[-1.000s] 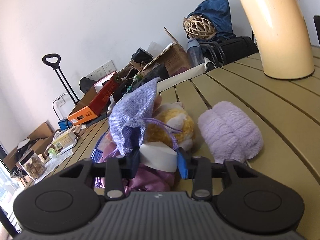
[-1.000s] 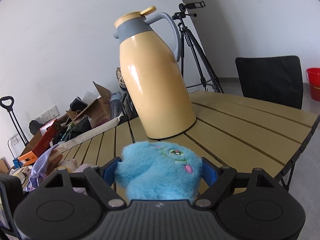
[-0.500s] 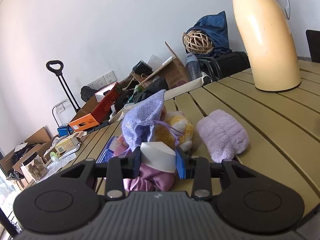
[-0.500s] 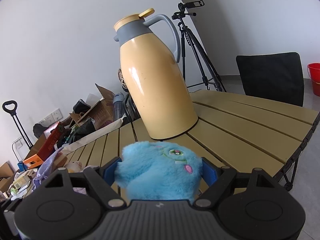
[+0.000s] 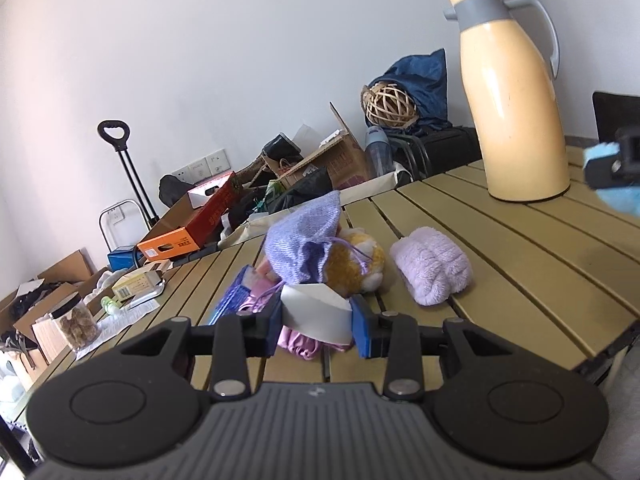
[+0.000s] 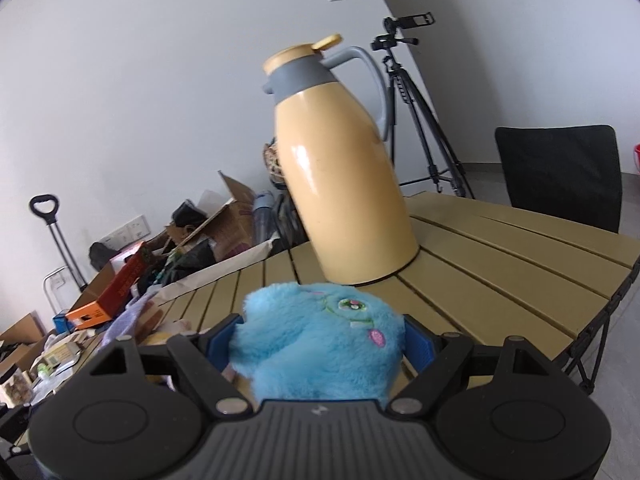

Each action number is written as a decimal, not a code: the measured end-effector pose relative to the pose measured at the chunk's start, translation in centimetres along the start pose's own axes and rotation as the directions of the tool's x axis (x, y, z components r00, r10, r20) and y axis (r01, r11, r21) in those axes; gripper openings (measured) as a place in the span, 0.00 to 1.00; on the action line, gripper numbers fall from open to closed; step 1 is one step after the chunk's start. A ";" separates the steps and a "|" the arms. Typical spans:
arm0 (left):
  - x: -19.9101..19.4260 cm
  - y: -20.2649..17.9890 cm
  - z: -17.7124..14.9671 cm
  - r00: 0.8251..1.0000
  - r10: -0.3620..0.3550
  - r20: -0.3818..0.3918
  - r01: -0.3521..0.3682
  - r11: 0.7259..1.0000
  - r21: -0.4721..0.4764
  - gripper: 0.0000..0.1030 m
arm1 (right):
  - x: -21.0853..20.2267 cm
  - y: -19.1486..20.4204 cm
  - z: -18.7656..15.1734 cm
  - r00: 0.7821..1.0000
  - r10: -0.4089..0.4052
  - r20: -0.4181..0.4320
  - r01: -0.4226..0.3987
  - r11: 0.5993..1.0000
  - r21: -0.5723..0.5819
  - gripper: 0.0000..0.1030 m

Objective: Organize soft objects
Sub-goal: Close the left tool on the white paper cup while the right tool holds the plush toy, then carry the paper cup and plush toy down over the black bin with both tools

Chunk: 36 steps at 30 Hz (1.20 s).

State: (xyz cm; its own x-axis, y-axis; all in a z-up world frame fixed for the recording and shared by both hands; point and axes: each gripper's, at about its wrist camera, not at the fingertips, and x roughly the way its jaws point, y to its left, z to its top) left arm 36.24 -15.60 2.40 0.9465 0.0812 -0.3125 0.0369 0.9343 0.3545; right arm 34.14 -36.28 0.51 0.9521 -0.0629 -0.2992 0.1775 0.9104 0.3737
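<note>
My left gripper [image 5: 316,322] is shut on a white soft piece [image 5: 314,312], held just above the slatted table [image 5: 520,264]. Beyond it lies a pile: a lilac drawstring pouch [image 5: 304,244], a yellow and white plush [image 5: 356,264], pink fabric [image 5: 298,340] and a blue item [image 5: 232,300]. A fluffy lilac roll [image 5: 432,272] rests to the right of the pile. My right gripper [image 6: 320,344] is shut on a fluffy blue plush toy [image 6: 320,344] with an embroidered eye, in front of the jug. That gripper [image 5: 616,164] shows at the right edge of the left wrist view.
A tall cream thermos jug [image 6: 340,176] with a grey handle stands on the table [image 6: 520,264]. A black chair [image 6: 560,172] and a tripod [image 6: 416,104] stand behind. Boxes [image 5: 192,220], bags and a trolley handle [image 5: 116,136] clutter the floor at left. A jar [image 5: 78,320] sits at the table's left end.
My left gripper has drawn back and up from the pile, still holding the white piece. The right gripper has shifted back and left a little with the blue plush.
</note>
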 end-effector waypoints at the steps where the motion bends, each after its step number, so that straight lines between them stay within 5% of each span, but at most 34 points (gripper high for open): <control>1: -0.5 0.3 0.0 1.000 0.002 0.002 -0.002 1.000 -0.004 0.35 | -0.2 0.3 -0.1 1.000 0.013 -0.002 -0.013 1.000 -0.012 0.80; 17: -8.6 4.5 -2.2 1.000 -0.009 -0.008 0.008 0.996 -0.089 0.35 | -5.0 5.6 -3.0 0.980 0.190 -0.065 -0.199 0.963 -0.182 0.80; 36: -12.3 8.5 -9.0 0.984 -0.031 -0.176 0.001 0.986 -0.169 0.35 | -10.2 7.0 -9.9 0.957 0.189 -0.218 -0.252 0.917 -0.310 0.80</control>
State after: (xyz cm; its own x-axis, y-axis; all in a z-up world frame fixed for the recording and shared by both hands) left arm 22.04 -5.51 1.36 0.8738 0.1120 -0.4732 -0.0170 0.9796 0.2004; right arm 23.26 -25.22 -2.51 0.8910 0.2012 -0.4069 -0.1540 0.9772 0.1460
